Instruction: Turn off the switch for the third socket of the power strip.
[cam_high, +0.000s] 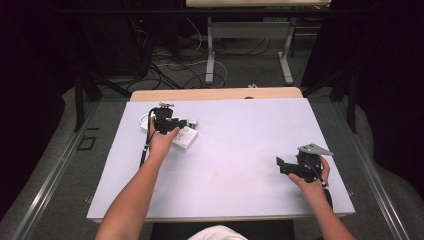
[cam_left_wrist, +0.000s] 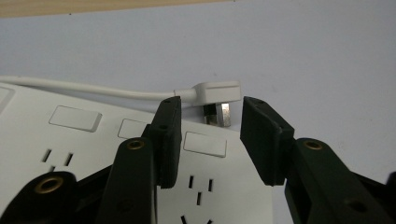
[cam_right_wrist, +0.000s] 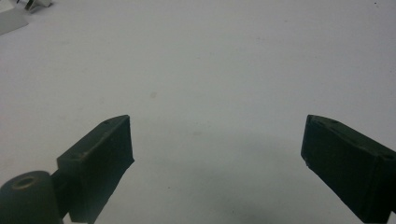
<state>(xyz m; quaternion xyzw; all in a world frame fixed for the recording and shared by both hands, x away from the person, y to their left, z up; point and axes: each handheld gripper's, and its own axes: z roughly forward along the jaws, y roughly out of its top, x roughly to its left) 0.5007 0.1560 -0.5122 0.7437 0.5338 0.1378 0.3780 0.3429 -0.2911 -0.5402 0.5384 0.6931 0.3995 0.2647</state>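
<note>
The left gripper (cam_left_wrist: 208, 140) hovers with its black jaws parted a moderate way and holding nothing. Just beyond their tips lies a white flat plastic plug (cam_left_wrist: 215, 93) with bare metal prongs, resting at the far edge of the white plastic power strip (cam_left_wrist: 74, 140) that spreads beneath the jaws; its white cord (cam_left_wrist: 93, 88) trails off to the jaws' left. The plug looks unplugged and ungrasped, so any picking up or inserting seems left to do. The right gripper (cam_right_wrist: 217, 158) is spread wide and empty over the bare pale-blue tabletop (cam_right_wrist: 210, 60), well apart from the strip.
</note>
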